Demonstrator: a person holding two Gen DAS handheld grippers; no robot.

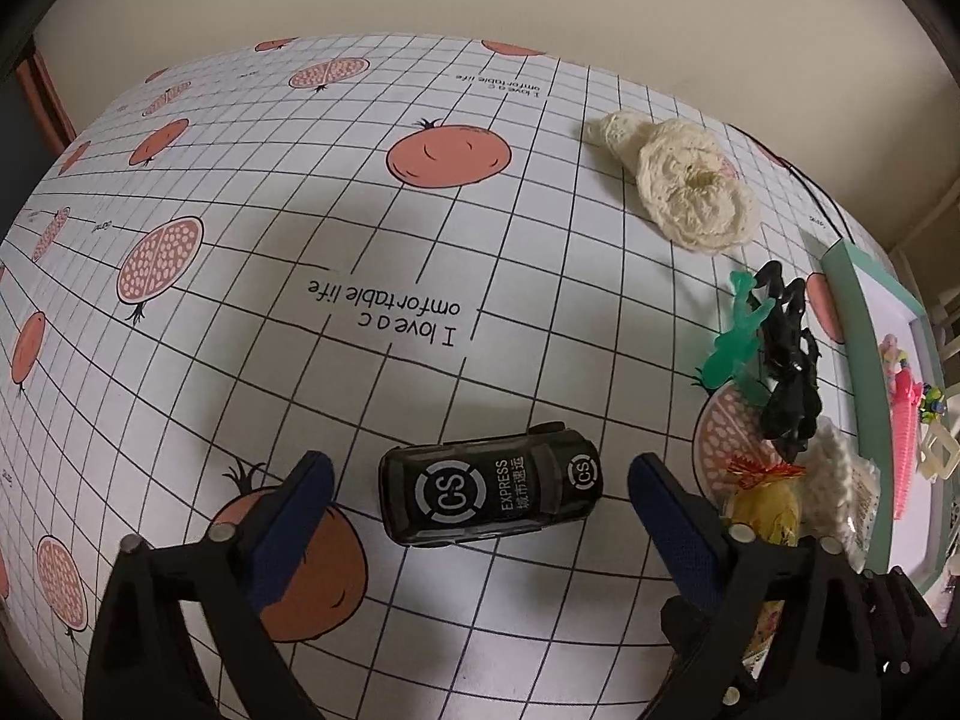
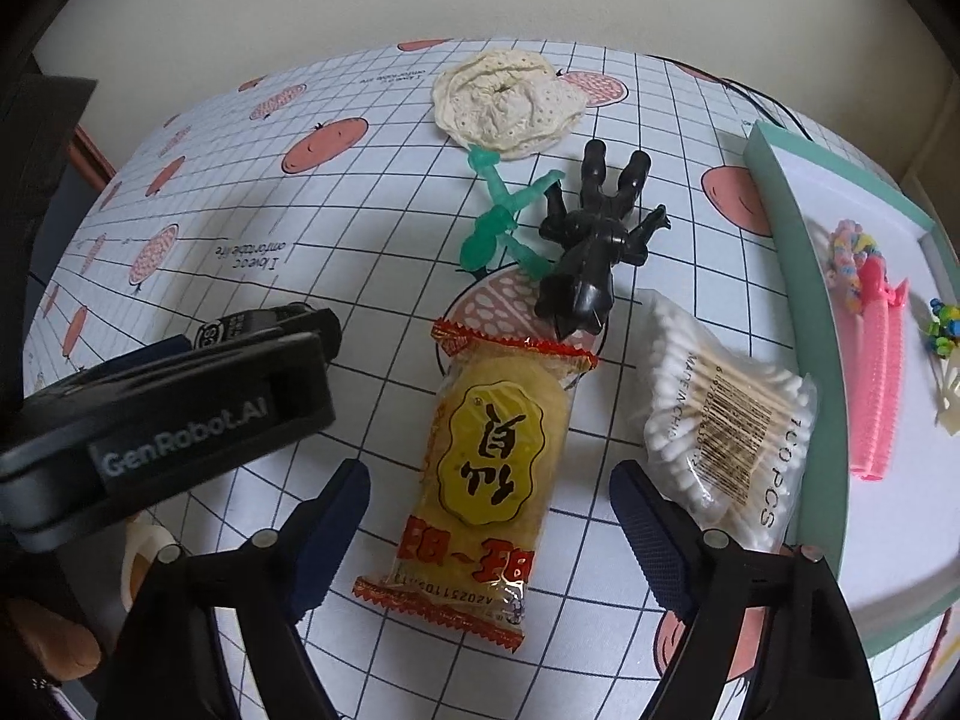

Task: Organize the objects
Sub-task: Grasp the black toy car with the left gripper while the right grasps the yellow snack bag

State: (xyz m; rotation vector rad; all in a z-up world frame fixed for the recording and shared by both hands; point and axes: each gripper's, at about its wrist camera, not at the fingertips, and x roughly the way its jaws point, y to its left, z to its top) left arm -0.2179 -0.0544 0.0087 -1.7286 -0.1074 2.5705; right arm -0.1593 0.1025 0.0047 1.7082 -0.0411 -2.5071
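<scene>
Two grippers are over the grid-and-pomegranate tablecloth (image 1: 420,228), both w/ jaws spread wide and holding nothing. Left gripper (image 1: 480,495) brackets a small black toy van marked "CS EXPRESS" (image 1: 489,491); the van lies crosswise between the blue finger pads (image 1: 297,516), clear of each, flat on the cloth. Right gripper (image 2: 489,510) straddles a yellow snack packet w/ red crimped ends (image 2: 486,480), pads apart from the wrapper on either side. At 2 o'clock from the packet lies a clear bag of cotton swabs (image 2: 729,414), just beside the mint-green rimmed tray (image 2: 798,276). In the tray: a pink plastic hair clip (image 2: 879,372) and a pastel bead bracelet (image 2: 846,249) at its 11 o'clock. At 12 o'clock from the packet, a black plastic figure (image 2: 594,246) touches a translucent green figure (image 2: 501,219) at its 9 o'clock. Beyond both, a cream crocheted doily (image 2: 510,102). Left gripper's black body shows at 9 o'clock in the right wrist view.
</scene>
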